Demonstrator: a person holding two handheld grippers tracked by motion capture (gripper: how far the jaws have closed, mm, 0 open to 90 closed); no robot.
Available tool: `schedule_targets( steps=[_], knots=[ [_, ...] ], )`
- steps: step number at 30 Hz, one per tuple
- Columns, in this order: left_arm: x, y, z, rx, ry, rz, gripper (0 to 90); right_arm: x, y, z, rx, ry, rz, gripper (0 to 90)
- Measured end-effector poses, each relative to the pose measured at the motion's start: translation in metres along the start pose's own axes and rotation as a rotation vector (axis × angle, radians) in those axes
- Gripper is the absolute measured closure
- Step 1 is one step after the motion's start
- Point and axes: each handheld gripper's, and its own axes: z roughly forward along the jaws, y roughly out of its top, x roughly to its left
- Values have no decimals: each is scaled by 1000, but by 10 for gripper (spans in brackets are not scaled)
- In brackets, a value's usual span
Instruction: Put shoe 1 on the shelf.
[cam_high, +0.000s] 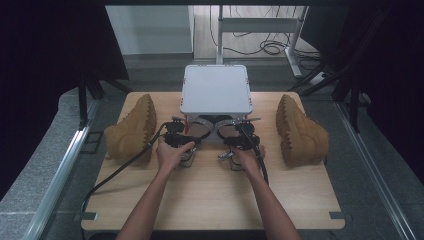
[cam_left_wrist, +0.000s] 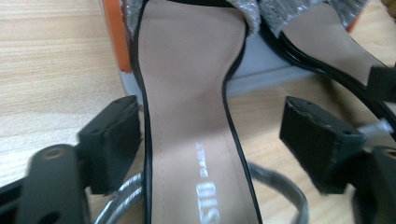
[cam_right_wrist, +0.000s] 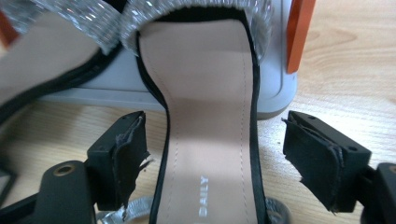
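On the tan insole of the sandal (cam_right_wrist: 210, 140) seen in the right gripper view, pale printed capitals run lengthwise along the heel part: the word "DAILY" can be read, with the start of the brand cut off by the lower edge. On the insole of the other sandal (cam_left_wrist: 191, 116), in the left gripper view, the same pale print is blurred; it seems to read "STIL" in bold letters followed by a smaller word that cannot be made out.

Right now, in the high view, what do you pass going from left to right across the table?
Left tan boot → left gripper → right gripper → right tan boot.
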Motion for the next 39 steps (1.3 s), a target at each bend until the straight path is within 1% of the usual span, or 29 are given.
schedule_targets(
  steps=[1,3,4,5,6,7,9,11,12,13,14,15,16,17,18,19,20,21,22,23,24,25,26,28,30,32,34,37,39],
  knots=[
    [1,-2,-4,-5,-14,0,192,-1,-2,-4,-18,12,1,207],
    [2,-8,-14,-31,-24,11,189,-3,-7,-12,-46,42,-16,199],
    [3,-11,-20,-44,-30,14,189,-4,-10,-16,-60,49,-20,196],
    [3,-11,-20,-44,-30,14,189,-6,-13,-21,-83,48,-39,196],
    [4,-18,-32,-71,-44,40,189,-7,-17,-26,-110,59,-47,196],
    [4,-18,-32,-71,-44,40,189,-7,-17,-26,-110,59,-47,196],
    [5,-26,-45,-99,-53,55,189,-11,-23,-35,-135,72,-59,195],
    [7,-35,-57,-124,-65,70,191,-16,-34,-49,-182,96,-81,199],
    [8,-39,-63,-134,-69,76,191,-16,-34,-49,-182,96,-81,199],
    [9,-49,-70,-142,-72,96,193,-17,-41,-56,-200,109,-102,203],
    [9,-49,-70,-142,-72,96,193,-17,-41,-56,-200,109,-102,203],
    [11,-54,-72,-140,-72,104,194,-20,-49,-61,-213,117,-122,207],
    [14,-64,-75,-142,-90,106,194,-21,-53,-63,-217,123,-127,209],
    [14,-64,-75,-142,-90,106,193,-21,-53,-63,-217,123,-127,209],
    [15,-68,-76,-142,-89,109,193,-22,-58,-65,-223,126,-134,212],
    [16,-73,-77,-147,-85,113,194,-23,-67,-66,-227,132,-159,211],
    [18,-81,-80,-154,-94,117,194,-23,-72,-66,-228,132,-167,210],
    [18,-81,-80,-154,-94,117,194,-23,-72,-66,-228,132,-167,210],
    [18,-85,-80,-155,-88,123,194,-23,-76,-65,-225,135,-171,204],
    [17,-89,-81,-147,-81,131,194,-24,-85,-63,-222,137,-184,190],
    [17,-92,-81,-145,-82,137,194,-24,-85,-63,-222,137,-184,190],
    [15,-99,-79,-126,-85,154,199,-25,-91,-60,-217,141,-199,172],
    [15,-99,-79,-126,-85,154,209,-25,-91,-60,-217,141,-199,172],
    [15,-105,-72,-90,-73,174,211,-26,-98,-52,-210,142,-207,162],
    [16,-108,-65,-75,-60,170,213,-27,-101,-47,-200,135,-214,156],
    [16,-109,-58,-59,-50,164,212,-27,-102,-41,-185,130,-213,155],
    [17,-109,-55,-59,-49,161,212,-27,-102,-38,-172,129,-213,152],
    [19,-104,-47,-68,-46,144,213,-25,-102,-32,-164,107,-221,153],
    [17,-99,-38,-65,-29,152,212,-25,-101,-27,-161,99,-221,154]
  ],
)
